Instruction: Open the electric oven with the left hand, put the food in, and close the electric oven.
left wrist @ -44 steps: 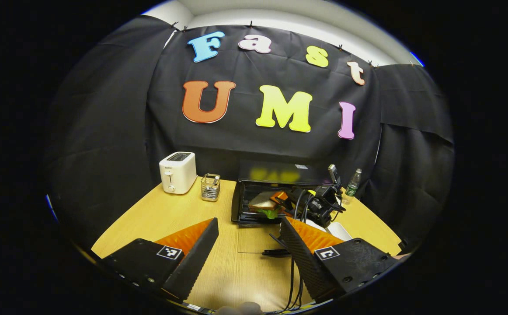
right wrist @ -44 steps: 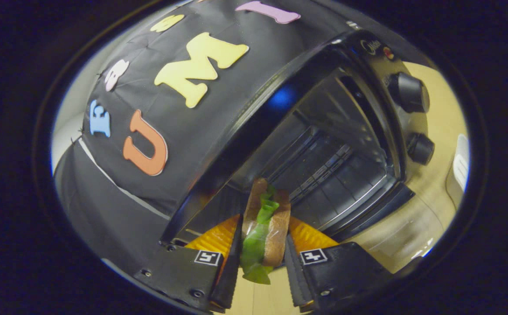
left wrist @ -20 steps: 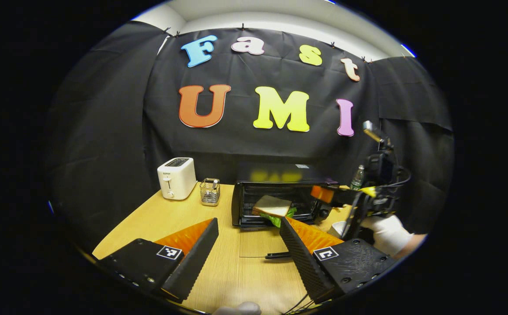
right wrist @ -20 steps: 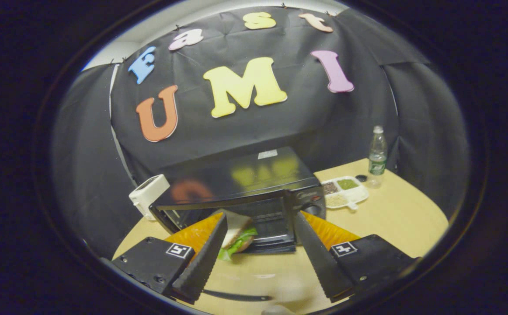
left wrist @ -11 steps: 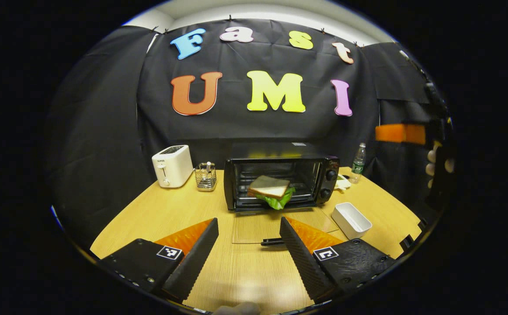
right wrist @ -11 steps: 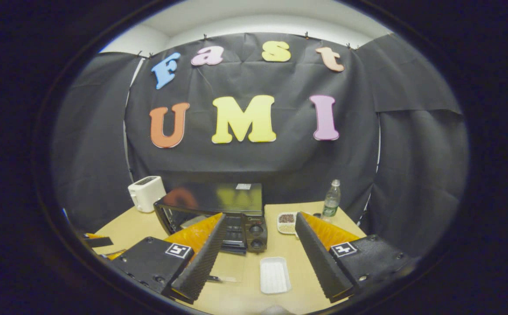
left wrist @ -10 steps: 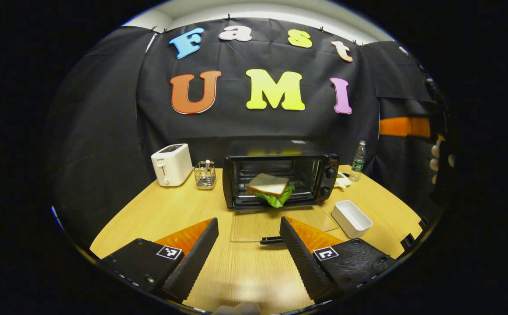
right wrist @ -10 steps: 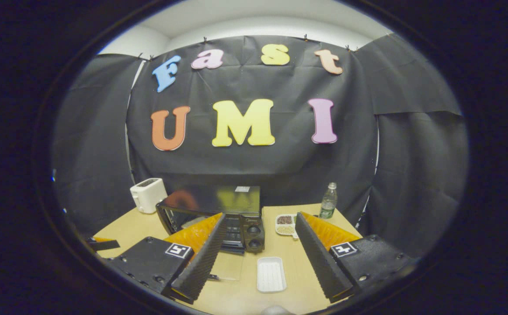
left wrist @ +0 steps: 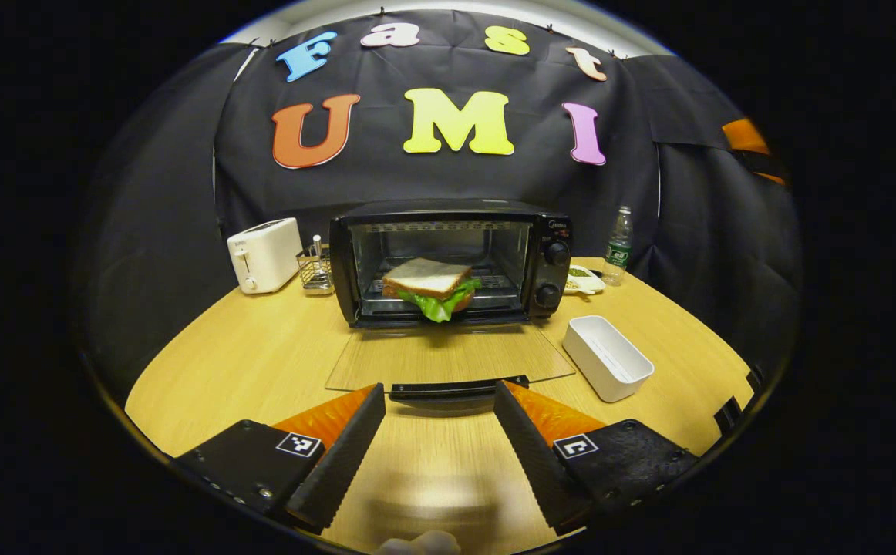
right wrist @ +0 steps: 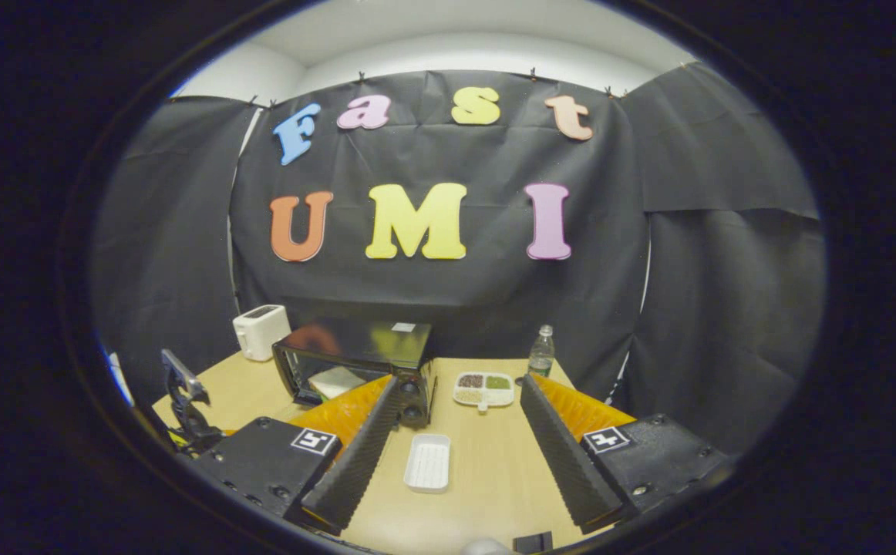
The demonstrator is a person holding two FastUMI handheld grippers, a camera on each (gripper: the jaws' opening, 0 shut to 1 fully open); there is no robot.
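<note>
The black electric oven [left wrist: 448, 231] stands at mid-table with its glass door [left wrist: 448, 356] folded down flat. A sandwich [left wrist: 426, 279] with lettuce lies on the rack at the oven's mouth. My left gripper [left wrist: 439, 389] is open, low over the table. The door's handle [left wrist: 456, 391] lies across the gap between its fingertips, and I cannot tell whether it touches them. My right gripper [right wrist: 460, 381] is open with nothing held, high and back from the oven [right wrist: 355, 358]. It also appears at the upper right edge [left wrist: 752, 142] of the left gripper view.
A white rectangular tray [left wrist: 608, 358] sits right of the door. A white toaster [left wrist: 264, 254] and a wire basket [left wrist: 315, 270] stand left of the oven. A water bottle [left wrist: 618, 245] and a divided dish [right wrist: 483, 388] are behind on the right.
The right gripper let go of the sandwich on the rack and drew back, up and to the right. The left gripper came forward and lower to the door handle.
</note>
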